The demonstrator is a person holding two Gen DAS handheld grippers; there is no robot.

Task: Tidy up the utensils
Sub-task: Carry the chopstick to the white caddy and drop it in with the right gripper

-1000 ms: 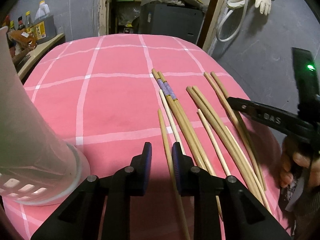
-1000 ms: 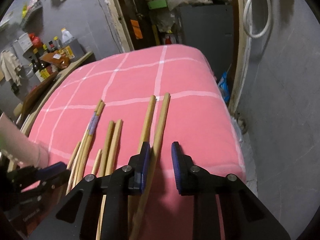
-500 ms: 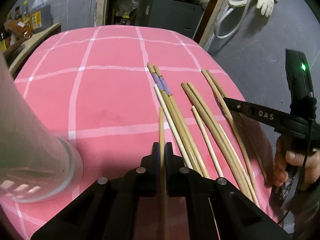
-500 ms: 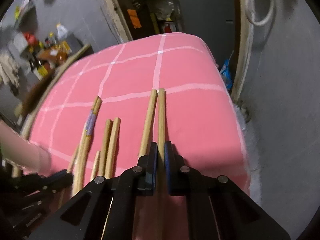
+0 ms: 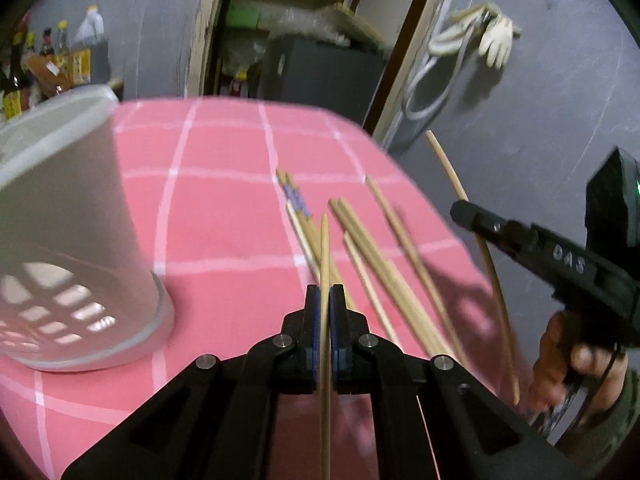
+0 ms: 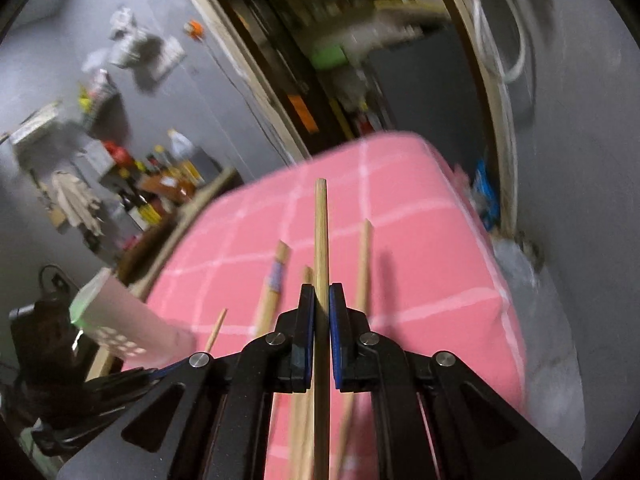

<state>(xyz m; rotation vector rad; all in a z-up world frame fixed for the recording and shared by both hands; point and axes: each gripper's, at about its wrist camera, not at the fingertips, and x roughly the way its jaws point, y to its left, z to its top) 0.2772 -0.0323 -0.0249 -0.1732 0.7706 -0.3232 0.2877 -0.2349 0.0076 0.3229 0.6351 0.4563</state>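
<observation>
The left gripper (image 5: 324,300) is clamped on a thin pale wooden chopstick (image 5: 325,264), the right gripper (image 6: 322,300) on a thicker tan wooden chopstick (image 6: 321,240). Both sticks, which lay on the pink checked tablecloth (image 5: 224,216) a second ago, are now lifted (jaws stood apart then). Both grippers tilt downward. The white perforated plastic holder (image 5: 68,240) stands left; remaining chopsticks (image 5: 384,264) lie on the cloth.

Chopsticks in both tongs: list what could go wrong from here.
1. The left tongs pinch a thin chopstick near one end; it may pivot or slip.
2. The holder stands near the table edge and could tip if bumped.
3. The right tongs' chopstick could swing into the loose chopsticks.
</observation>
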